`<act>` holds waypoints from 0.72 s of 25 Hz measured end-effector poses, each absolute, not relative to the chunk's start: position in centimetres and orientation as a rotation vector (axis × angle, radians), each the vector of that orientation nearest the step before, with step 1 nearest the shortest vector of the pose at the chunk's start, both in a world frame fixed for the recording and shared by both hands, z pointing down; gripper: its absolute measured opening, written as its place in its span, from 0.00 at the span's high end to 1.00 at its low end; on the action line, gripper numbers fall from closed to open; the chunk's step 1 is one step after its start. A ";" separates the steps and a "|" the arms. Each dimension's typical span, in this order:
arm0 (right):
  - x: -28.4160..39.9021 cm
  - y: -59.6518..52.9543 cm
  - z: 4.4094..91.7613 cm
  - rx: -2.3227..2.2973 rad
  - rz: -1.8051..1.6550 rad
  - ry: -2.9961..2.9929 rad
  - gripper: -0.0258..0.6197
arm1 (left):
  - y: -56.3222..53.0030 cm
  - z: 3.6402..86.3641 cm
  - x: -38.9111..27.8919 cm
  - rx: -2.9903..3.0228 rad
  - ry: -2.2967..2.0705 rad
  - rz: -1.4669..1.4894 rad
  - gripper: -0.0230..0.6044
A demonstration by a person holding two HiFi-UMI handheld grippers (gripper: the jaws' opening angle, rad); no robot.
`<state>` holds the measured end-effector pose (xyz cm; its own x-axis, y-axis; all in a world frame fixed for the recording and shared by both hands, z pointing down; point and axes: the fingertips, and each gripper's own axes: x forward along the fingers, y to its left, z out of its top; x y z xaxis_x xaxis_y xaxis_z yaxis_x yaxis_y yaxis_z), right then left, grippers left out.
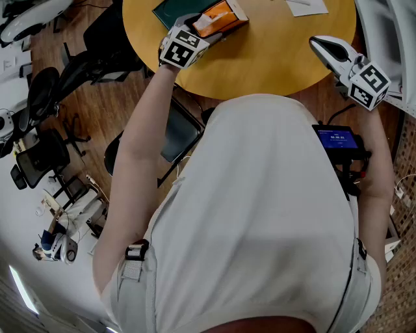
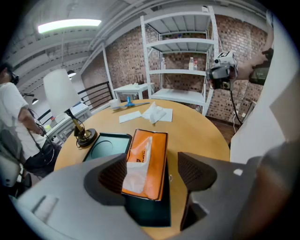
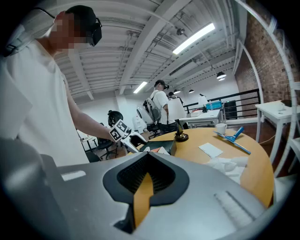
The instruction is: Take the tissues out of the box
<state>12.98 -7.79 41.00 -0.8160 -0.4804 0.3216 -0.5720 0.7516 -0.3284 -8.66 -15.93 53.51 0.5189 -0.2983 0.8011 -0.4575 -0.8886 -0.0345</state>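
An orange tissue box (image 2: 151,157) lies on a dark green tray at the near edge of the round wooden table (image 1: 273,58). A white tissue (image 2: 135,169) sticks up out of its slot. My left gripper (image 2: 152,173) hangs over the box's near end, open. The tissue stands between the jaws, close to the left pad (image 2: 112,176), and no pad presses on it. In the head view the left gripper (image 1: 195,29) is at the box (image 1: 220,18). My right gripper (image 3: 146,176) is shut and empty, held off the table's right edge (image 1: 325,47).
A second dark tray (image 2: 107,146) and a brass stand (image 2: 83,133) sit left of the box. Loose tissues (image 2: 157,112) and a paper sheet (image 2: 130,116) lie farther across the table. White shelving (image 2: 180,61) stands behind. A chair (image 1: 179,133) sits at the table's near side.
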 end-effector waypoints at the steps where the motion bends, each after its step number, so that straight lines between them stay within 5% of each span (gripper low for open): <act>1: 13.4 -7.8 41.3 0.846 0.622 -2.733 0.96 | -16.4 54.5 -8.5 2.557 -0.611 1.354 0.40; 5: 14.9 -7.8 42.1 0.904 0.651 -2.715 0.96 | -17.8 58.1 -8.3 2.484 -0.480 1.543 0.27; 9: 16.0 -8.1 42.4 0.973 0.679 -2.692 0.96 | -19.3 60.1 -8.7 2.446 -0.421 1.634 0.26; 18: 16.6 -8.2 42.6 1.006 0.695 -2.685 0.96 | -19.6 60.8 -8.3 2.429 -0.436 1.637 0.42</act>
